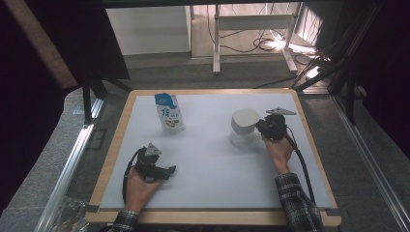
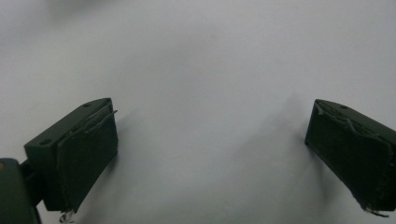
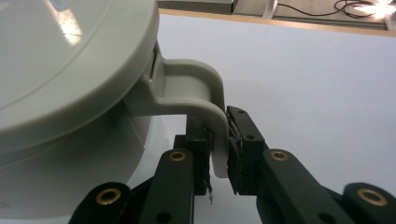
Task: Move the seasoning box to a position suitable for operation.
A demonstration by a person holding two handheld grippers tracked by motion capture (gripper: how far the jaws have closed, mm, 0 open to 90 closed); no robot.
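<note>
Right fingers: black pads (image 3: 236,154) of the right gripper (image 3: 218,156) clenched on the flat handle (image 3: 205,100) of a pale grey lidded plastic mug (image 1: 244,124)
Mug: on the white table sheet (image 1: 217,159), right of centre, its round lid (image 3: 60,60) close to the right gripper view's camera, handle turned toward the right hand (image 1: 278,152)
Left fingers: black pads (image 2: 86,156) of the left gripper (image 1: 157,170) spread wide, nothing between them, bare sheet beneath
Left hand: (image 1: 140,188) rests near the front left edge, well apart from the mug
Carton: blue-and-white drink carton (image 1: 169,112) upright toward the back left
Table: light wooden rim (image 1: 212,217) frames the sheet
</note>
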